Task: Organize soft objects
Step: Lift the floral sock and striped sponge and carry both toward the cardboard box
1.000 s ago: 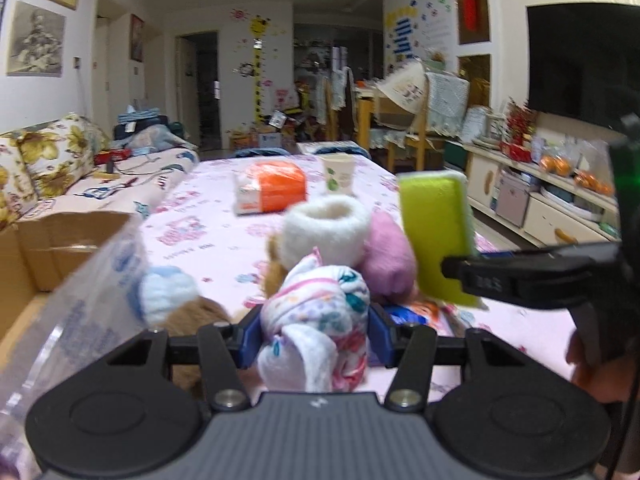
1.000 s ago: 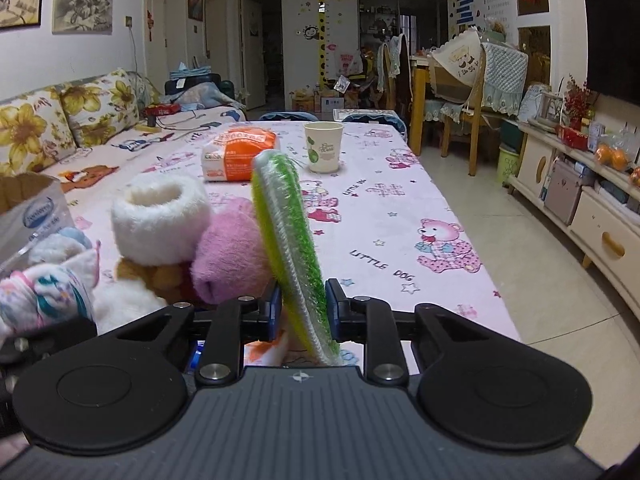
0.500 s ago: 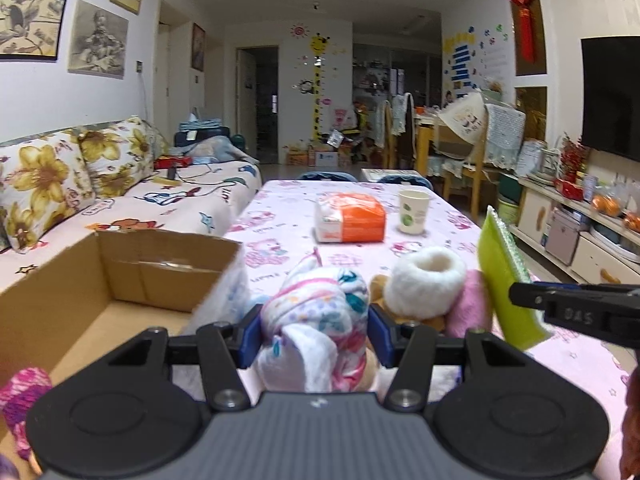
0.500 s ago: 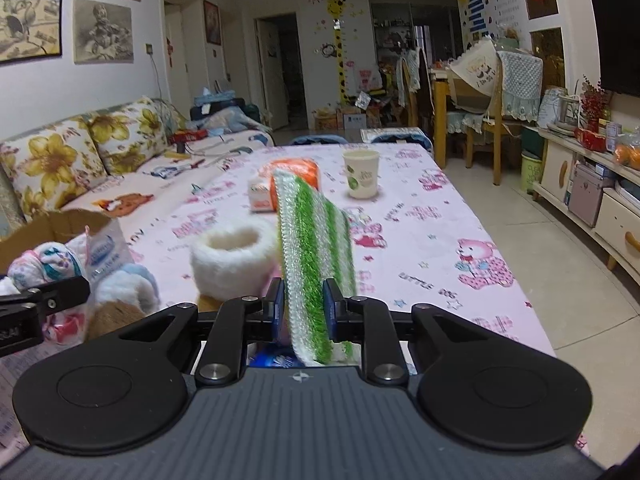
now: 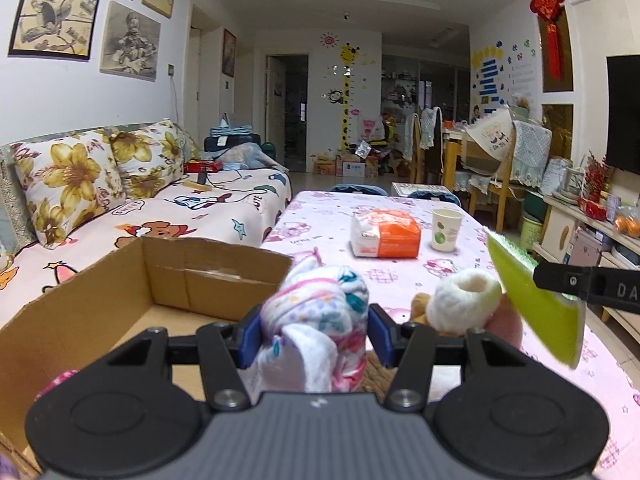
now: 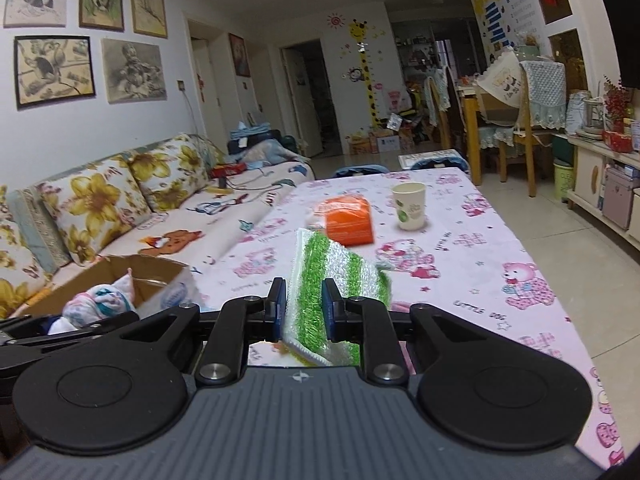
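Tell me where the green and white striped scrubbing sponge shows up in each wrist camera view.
Left wrist: the green and white striped scrubbing sponge sits at right, its plain green face showing, pinched by the right gripper.
Right wrist: it is centre, upright between the pads.
Shared landmark: the orange tissue pack on the table.

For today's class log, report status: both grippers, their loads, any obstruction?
Left gripper shut on rolled sock bundle, near cardboard box. Right gripper shut on green striped sponge. No obstruction seen.
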The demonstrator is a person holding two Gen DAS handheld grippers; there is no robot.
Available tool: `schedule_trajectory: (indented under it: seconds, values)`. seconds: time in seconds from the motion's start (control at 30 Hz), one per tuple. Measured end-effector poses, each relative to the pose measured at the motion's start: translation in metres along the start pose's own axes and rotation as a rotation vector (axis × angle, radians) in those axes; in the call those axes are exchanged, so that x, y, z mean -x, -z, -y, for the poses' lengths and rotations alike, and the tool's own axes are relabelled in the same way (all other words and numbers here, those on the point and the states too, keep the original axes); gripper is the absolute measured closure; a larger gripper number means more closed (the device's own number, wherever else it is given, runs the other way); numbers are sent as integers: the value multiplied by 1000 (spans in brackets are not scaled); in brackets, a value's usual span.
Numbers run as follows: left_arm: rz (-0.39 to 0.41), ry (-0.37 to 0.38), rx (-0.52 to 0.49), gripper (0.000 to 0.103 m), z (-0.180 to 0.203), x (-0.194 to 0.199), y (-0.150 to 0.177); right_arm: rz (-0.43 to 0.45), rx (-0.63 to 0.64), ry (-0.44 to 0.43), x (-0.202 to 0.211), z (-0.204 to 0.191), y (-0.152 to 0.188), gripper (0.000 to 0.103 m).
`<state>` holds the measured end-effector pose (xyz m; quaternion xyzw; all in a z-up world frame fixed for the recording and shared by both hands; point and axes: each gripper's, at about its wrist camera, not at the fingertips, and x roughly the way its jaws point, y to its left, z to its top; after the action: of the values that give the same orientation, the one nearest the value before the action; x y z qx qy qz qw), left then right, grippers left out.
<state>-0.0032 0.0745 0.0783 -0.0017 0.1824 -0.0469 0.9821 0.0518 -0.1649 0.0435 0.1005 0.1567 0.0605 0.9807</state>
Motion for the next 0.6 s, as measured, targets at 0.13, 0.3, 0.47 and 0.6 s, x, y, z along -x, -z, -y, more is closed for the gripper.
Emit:
schedule_trajectory:
  seconds: [0.13,0.3,0.47,0.6]
  values:
    - [11,-10,17,49,-6,3,-2,3,-9,-26,-1,-4,-1,82]
    - [25,-14,40,49,-14,7,-4,5,-27,-61,0,-9,-2,82]
    - [42,-29,66,49,-24,12,-6,-5,-67,-131,0,-14,-3,90]
    - [50,-41,92,49,-35,15,-7,-15,-68,-172,-2,-24,-2,90]
